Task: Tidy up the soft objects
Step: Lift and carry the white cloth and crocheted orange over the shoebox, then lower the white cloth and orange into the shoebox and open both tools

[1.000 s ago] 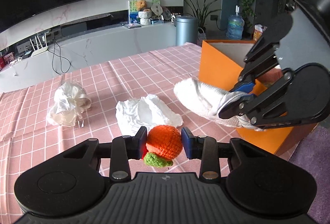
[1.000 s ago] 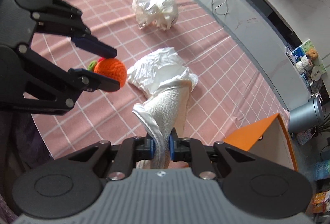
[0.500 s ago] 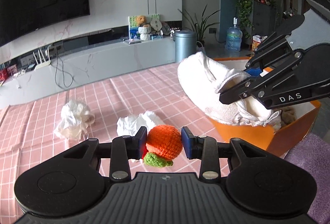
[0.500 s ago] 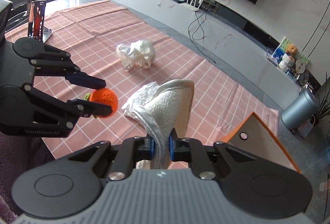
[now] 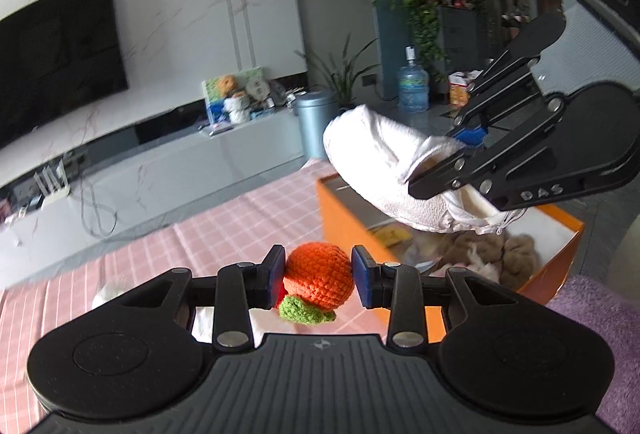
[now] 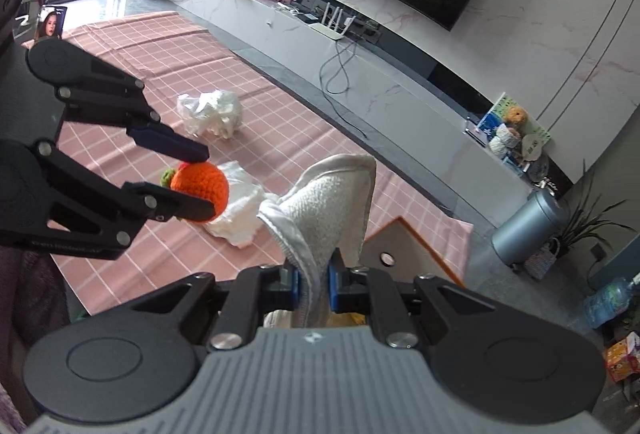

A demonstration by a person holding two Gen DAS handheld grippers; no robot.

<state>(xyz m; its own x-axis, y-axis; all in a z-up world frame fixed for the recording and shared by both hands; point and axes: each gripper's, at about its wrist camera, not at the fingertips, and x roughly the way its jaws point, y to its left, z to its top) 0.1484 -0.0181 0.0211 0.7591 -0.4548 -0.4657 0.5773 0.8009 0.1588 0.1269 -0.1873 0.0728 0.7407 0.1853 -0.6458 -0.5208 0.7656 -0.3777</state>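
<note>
My left gripper (image 5: 319,277) is shut on an orange crocheted ball with a green leaf (image 5: 318,280) and holds it in the air beside the orange box (image 5: 344,218); it also shows in the right wrist view (image 6: 200,190). My right gripper (image 6: 313,284) is shut on a white towel (image 6: 334,206) and holds it above the box; in the left wrist view the towel (image 5: 380,170) hangs over the box opening. Brown soft things (image 5: 492,254) lie inside the box.
A crumpled white cloth (image 6: 238,210) and a white plastic bag (image 6: 210,112) lie on the pink checked tablecloth (image 6: 280,138). A grey bin (image 6: 528,226) stands beyond the table. A purple fabric (image 5: 600,314) lies at the right.
Both grippers have risen and moved toward the orange box. The towel has gone from the table's edge to above the box opening. The ball stays gripped.
</note>
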